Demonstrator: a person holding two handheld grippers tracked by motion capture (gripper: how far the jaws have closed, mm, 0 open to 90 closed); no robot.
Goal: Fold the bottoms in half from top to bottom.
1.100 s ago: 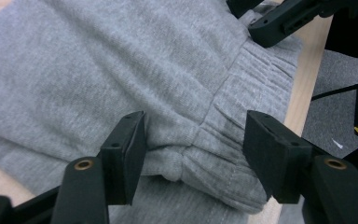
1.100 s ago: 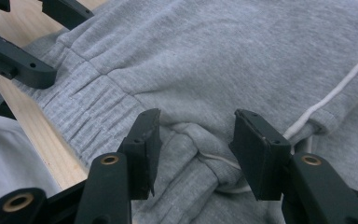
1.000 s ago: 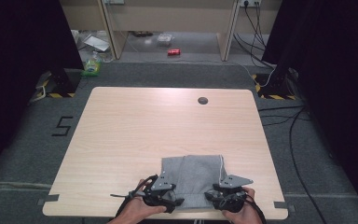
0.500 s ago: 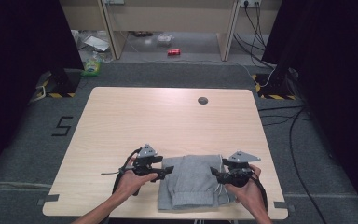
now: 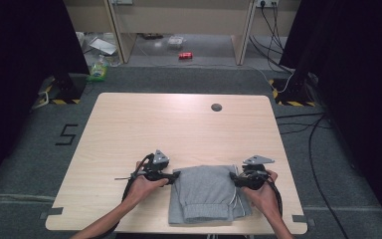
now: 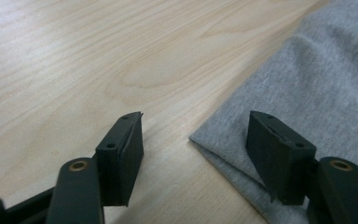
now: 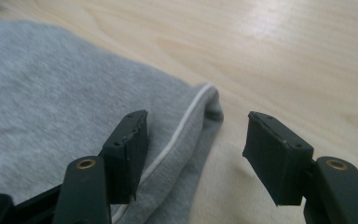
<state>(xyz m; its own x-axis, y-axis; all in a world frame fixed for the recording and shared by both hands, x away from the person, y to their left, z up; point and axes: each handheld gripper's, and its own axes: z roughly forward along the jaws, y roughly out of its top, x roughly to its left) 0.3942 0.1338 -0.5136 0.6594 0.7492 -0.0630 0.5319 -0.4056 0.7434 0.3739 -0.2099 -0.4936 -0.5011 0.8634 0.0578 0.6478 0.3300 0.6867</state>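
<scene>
Change: since a second ago my two grippers have gone from the near table edge to the two sides of the grey garment (image 5: 206,193), which now lies folded narrower.
Count: I see one garment, two grippers, one table (image 5: 179,124), one small dark round cap (image 5: 216,107) in the table top.
Left gripper (image 5: 175,175): its jaws stand apart and have just been closing a little; I grip nothing.
Left fingers (image 6: 121,156): in the left gripper view, one finger is over bare wood, the other over the cloth; the folded corner lies between them, not pressed.
Right gripper (image 5: 235,179): its jaws stand apart and have just been closing a little; no grip.
Right fingers (image 7: 128,149): one is over the cloth, the other over bare wood; the edge with the white cord (image 7: 179,128) lies between.
Garment place: near the front edge of the table, between my hands.
Free room: the far half of the table is bare wood; little room remains toward the near edge.
</scene>
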